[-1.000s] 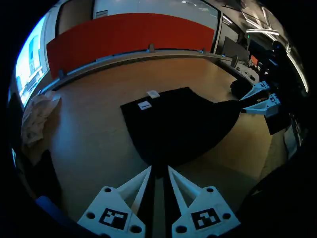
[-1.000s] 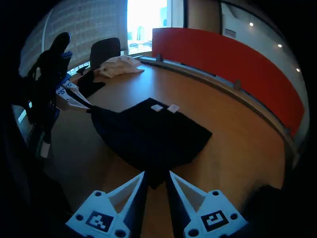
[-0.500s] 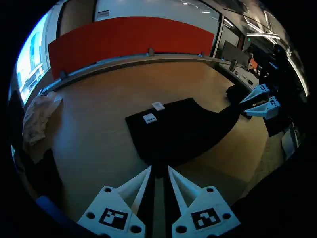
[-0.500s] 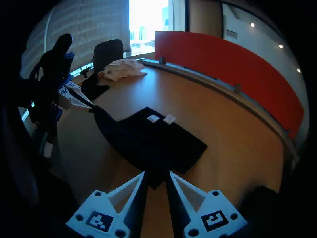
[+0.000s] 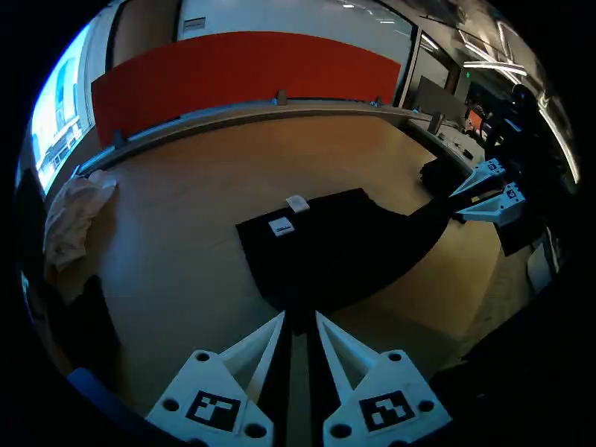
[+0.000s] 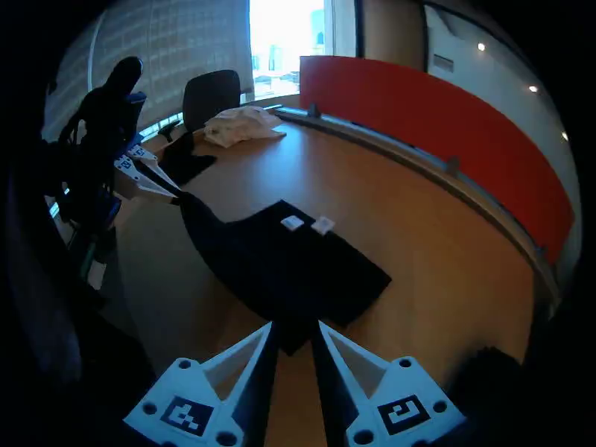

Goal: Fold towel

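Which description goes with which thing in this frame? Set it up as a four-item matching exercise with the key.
Things:
1 towel
2 crumpled cloth
3 partition
4 chair

Descriptions:
A red, along the far edge of the table
B pale, heaped at the table's end
C black, spread on the table
D dark, off the table by the window

Pairs: 1-C; 2-B; 3-A; 4-D

Black towel (image 5: pixel 335 246), red partition (image 5: pixel 246 74)
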